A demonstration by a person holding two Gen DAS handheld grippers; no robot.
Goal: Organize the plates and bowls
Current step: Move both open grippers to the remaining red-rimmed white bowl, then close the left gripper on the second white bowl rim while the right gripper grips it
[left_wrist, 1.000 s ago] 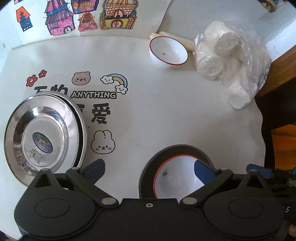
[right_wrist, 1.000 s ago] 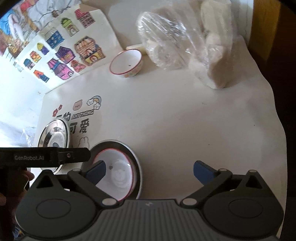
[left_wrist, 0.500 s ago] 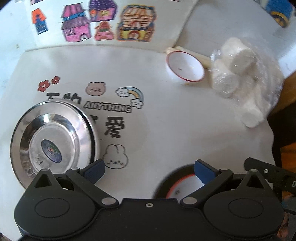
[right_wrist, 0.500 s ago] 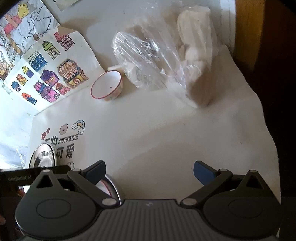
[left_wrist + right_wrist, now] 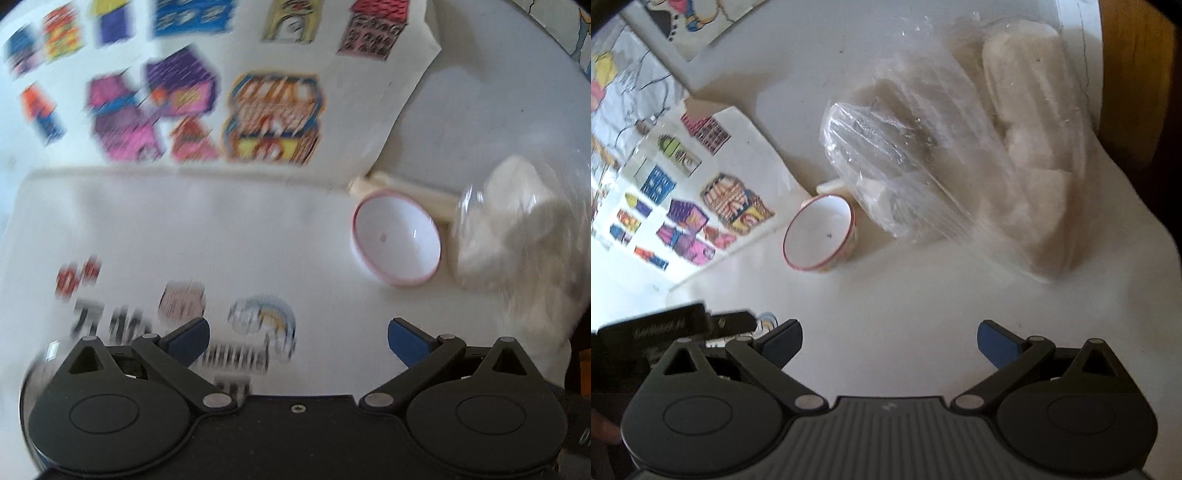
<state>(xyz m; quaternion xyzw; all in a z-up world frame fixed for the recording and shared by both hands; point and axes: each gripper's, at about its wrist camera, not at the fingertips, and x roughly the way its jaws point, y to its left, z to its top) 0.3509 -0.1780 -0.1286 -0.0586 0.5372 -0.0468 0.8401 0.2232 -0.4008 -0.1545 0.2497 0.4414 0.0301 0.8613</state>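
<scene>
I see a glossy, smooth bowl [image 5: 820, 236] that looks like glazed ceramic, with a thin red rim. The bag [image 5: 945, 155] beside it is clear, shiny, wrinkled plastic. The cloth [image 5: 258, 229] under them looks matt and soft. My right gripper [image 5: 889, 338] has matt black plastic arms and blue pads [image 5: 997, 341].

Right claw [image 5: 889, 338] spread, empty; red-rimmed bowl [image 5: 820, 233] beside plastic bag [image 5: 945, 166].

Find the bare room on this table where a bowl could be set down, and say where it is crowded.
Free: the white cloth between the right gripper and the red-rimmed bowl. Crowded: the far side, where the bowl sits close beside the plastic bag and a pale stick.
</scene>
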